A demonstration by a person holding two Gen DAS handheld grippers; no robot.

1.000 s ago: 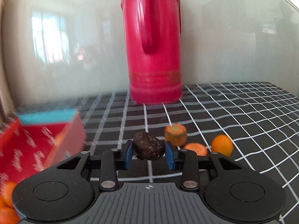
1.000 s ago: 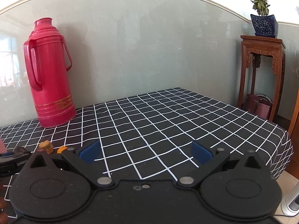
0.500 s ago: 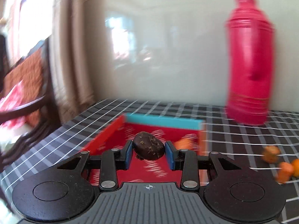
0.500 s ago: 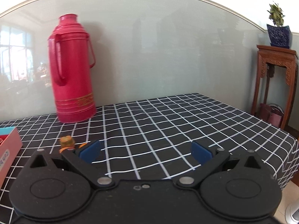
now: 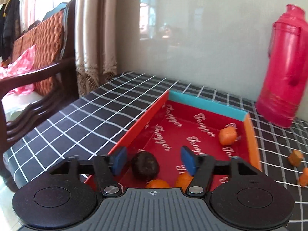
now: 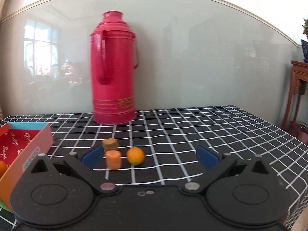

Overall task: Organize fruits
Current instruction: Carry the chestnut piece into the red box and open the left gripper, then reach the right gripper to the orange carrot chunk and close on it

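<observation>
red box [image 5: 192, 119] interior, repeated script "Tougger"

red box [image 5: 192, 123], teal end wall; black white-grid tablecloth [image 6: 211, 130]; pink-red thermos [image 6: 113, 71]

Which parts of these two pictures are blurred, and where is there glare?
Left wrist view: the red flask is smeared, while the box is sharper. Right wrist view: the flask and carrot piece are soft; window reflections glare on the glossy wall.
</observation>
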